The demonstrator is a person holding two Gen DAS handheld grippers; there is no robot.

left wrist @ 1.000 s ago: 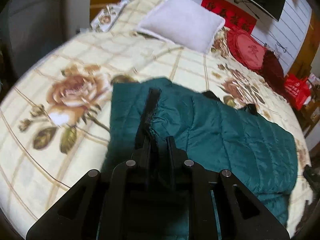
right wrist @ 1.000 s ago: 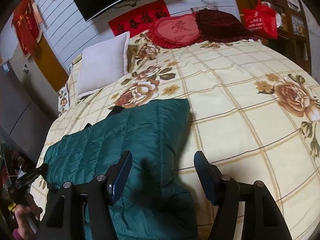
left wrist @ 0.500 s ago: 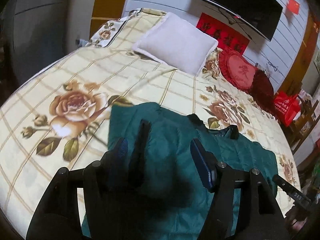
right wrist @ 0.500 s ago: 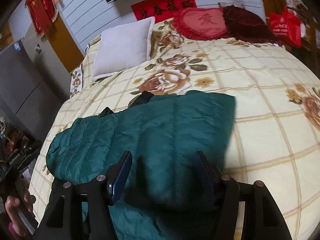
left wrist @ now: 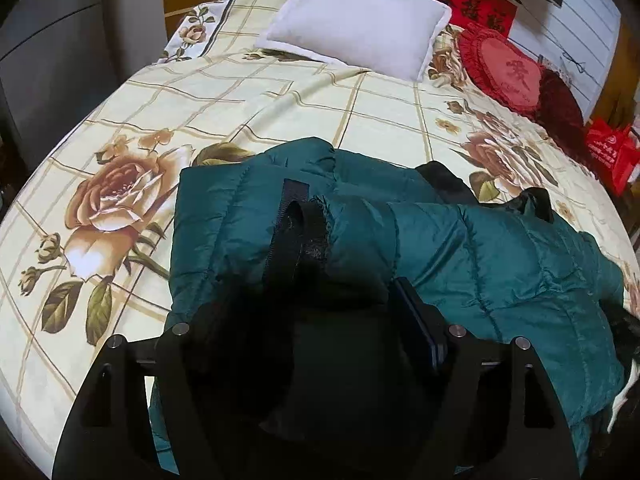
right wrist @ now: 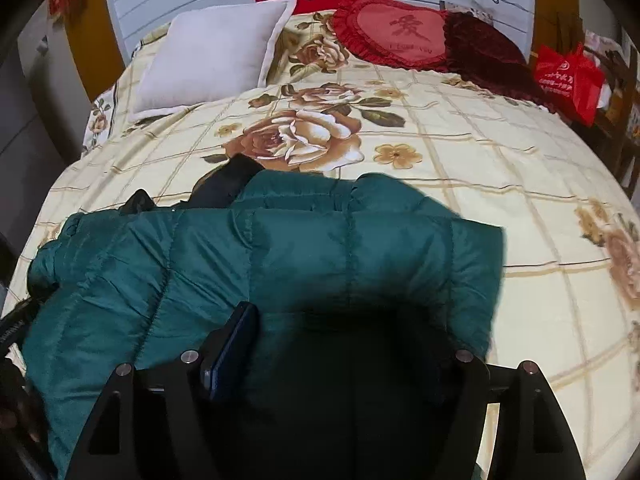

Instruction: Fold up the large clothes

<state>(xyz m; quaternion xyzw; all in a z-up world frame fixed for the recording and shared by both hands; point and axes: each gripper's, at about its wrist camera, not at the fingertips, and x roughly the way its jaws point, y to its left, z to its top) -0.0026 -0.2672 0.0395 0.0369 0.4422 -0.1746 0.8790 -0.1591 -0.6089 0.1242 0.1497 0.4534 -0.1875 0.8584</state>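
A dark green quilted down jacket (left wrist: pixel 500 256) lies folded on the floral bedspread (left wrist: pixel 280 112), with a black zipper strip (left wrist: pixel 292 220) and black collar lining showing. My left gripper (left wrist: pixel 316 312) is open, low over the jacket's near edge, its fingers spread with fabric between them in deep shadow. In the right wrist view the same jacket (right wrist: pixel 320 248) fills the middle. My right gripper (right wrist: pixel 344 340) is open, jaws wide apart, right above the jacket's near edge; only the left finger (right wrist: pixel 232 344) shows clearly.
A white pillow (left wrist: pixel 360 20) and a red heart cushion (left wrist: pixel 508 68) lie at the head of the bed. A red bag (right wrist: pixel 568 76) stands at the far right. A grey cabinet (left wrist: pixel 52 40) is to the left.
My left gripper opened, letting go of the jacket's zipper edge. Both grippers have dropped closer over the jacket's near edge, which now fills the space between their fingers.
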